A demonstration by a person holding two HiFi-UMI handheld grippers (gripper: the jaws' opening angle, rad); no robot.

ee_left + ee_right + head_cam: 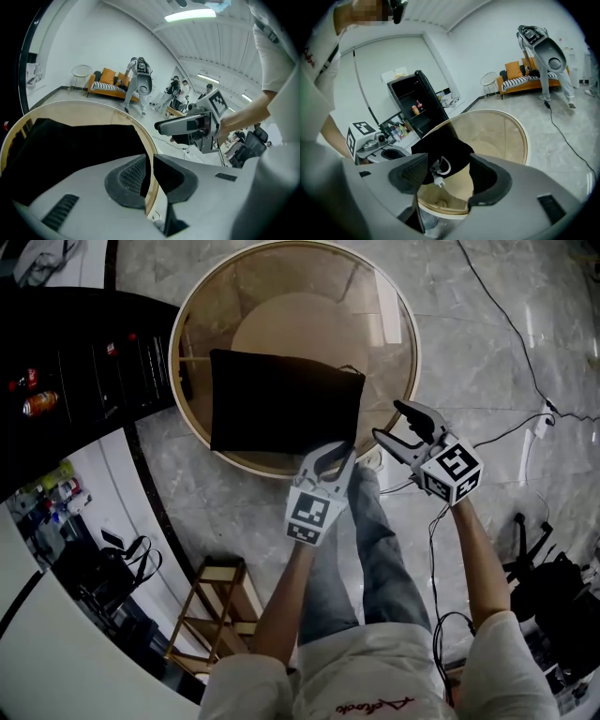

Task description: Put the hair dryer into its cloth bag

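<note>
- Black cloth bag flat on round glass surface, long axis 9–3 o'clock. Mouth prob. at 3, w/ white cord toggle at that end.
- Hair dryer: not seen in any view; poss. inside bag, can't tell.
- L claw near shut at bag's 4 o'clock corner; unclear if fabric pinched.
- R claw wide, empty, off surface at 3 o'clock of bag.
- Step, at a guess: closing up. Next: R claw onto cord, pull toward 3 while L steadies.

A round glass tabletop with a light wooden rim fills the upper centre of the head view and stands on a grey marble floor. One black cloth bag lies flat on it, close to the lower rim.
</note>
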